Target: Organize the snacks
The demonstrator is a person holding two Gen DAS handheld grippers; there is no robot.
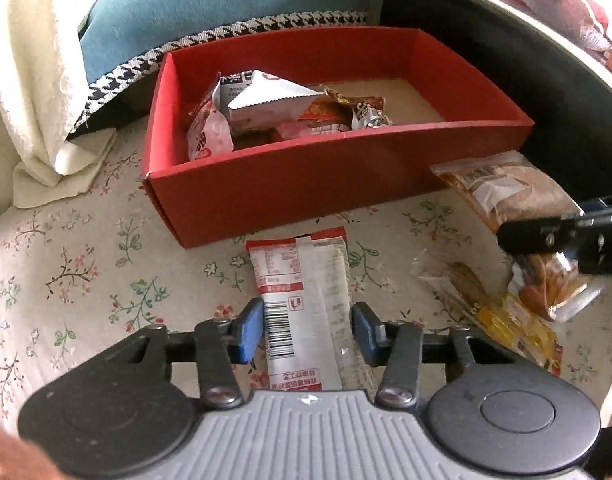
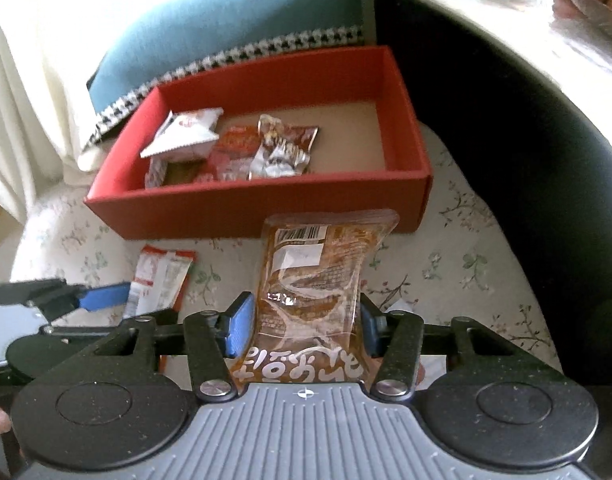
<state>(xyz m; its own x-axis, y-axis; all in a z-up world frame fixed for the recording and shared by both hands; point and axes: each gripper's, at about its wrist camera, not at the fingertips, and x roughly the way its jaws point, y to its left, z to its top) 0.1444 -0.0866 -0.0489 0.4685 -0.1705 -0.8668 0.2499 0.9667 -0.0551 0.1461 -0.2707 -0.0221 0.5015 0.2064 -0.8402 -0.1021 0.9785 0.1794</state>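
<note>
Scene: while both grippers work low in the frames, a red box (image 1: 338,184) sits mid-frame on a floral cloth (image 1: 66,264), with several packets (image 1: 282,116) already piled in its left half.
Left gripper (image 1: 307,330): its blue pads flank a red-and-white packet (image 1: 302,300) lying flat on the cloth just in front of the box; whether they press it yet I cannot tell.
Right gripper (image 2: 306,324): clenched on a brown bread pack (image 2: 312,280), pinching it across its lower middle; the pack's far end points at the box's near wall.
Loose snacks: in the left view a clear bag (image 1: 554,280) and a yellow packet (image 1: 506,320) lie at lower right, beside the box.
Bread pack handling: looks light and soft, film slippery; a firm squeeze would likely crush the bread, so a gentle hold across the middle suits it.
Red-and-white packet handling: thin, flat, probably floppy; best taken by its long edges near the middle, so it does not droop.
Box room: the right half shows bare floor, a likely spot for both.
</note>
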